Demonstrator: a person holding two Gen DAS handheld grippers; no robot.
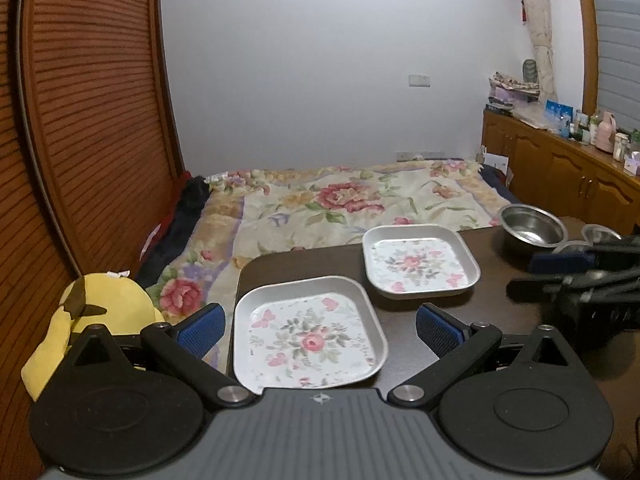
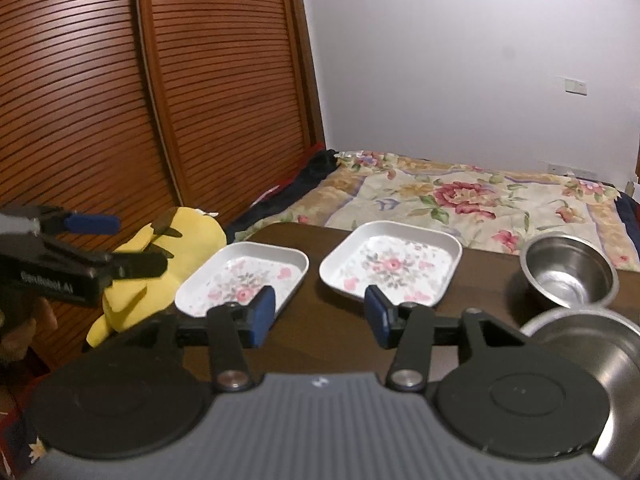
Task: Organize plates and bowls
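Left tool (image 1: 320, 330) spread wide over near plate (image 1: 308, 332), empty; right tool (image 2: 320, 316) half open, holding nothing, above dark counter (image 2: 480, 280) carrying two flowered plates side by side, far plate (image 2: 392, 266), two steel bowls (image 2: 568, 276) rightward.
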